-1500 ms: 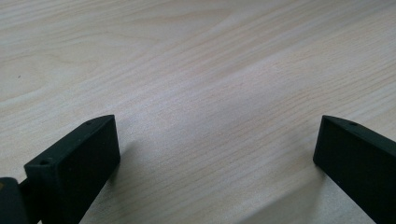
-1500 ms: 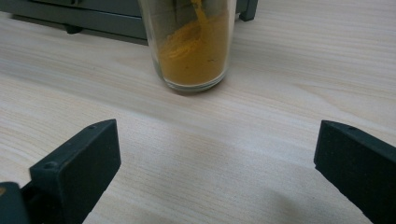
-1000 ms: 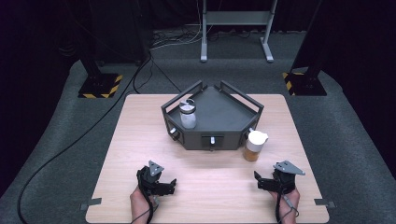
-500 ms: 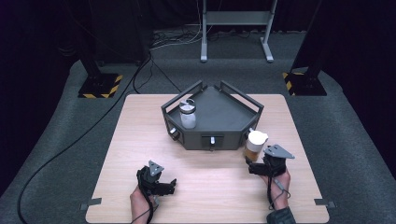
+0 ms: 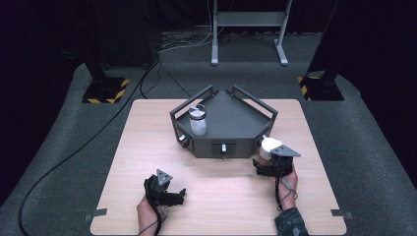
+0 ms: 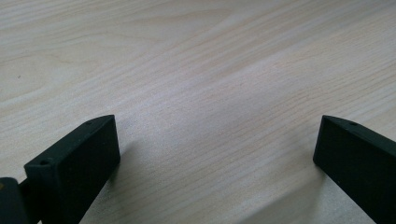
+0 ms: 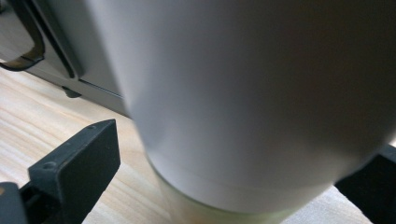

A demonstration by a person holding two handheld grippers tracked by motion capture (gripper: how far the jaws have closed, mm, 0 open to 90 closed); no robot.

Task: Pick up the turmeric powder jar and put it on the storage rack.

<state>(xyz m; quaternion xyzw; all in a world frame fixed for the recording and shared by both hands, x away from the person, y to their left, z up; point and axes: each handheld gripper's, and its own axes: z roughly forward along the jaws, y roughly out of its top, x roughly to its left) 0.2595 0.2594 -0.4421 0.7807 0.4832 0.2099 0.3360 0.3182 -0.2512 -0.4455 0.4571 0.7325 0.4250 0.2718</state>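
The table (image 5: 147,147) was pale wood with a fine, light-brown grain running across it. The tray (image 5: 231,123) was dark grey throughout, rails included, with a small silver knob (image 5: 224,147) on its front face. The jar (image 5: 197,119) in the tray was clear glass with white contents and a dark lid. The bottle (image 5: 267,149) beside the tray had a white cap over a yellowish-amber body. Both the left gripper (image 5: 169,194) and the right gripper (image 5: 268,167) were black, each topped by a grey plate. The floor (image 5: 59,162) was dark grey carpet, and the stand bases (image 5: 104,91) carried yellow-and-black hazard stripes.
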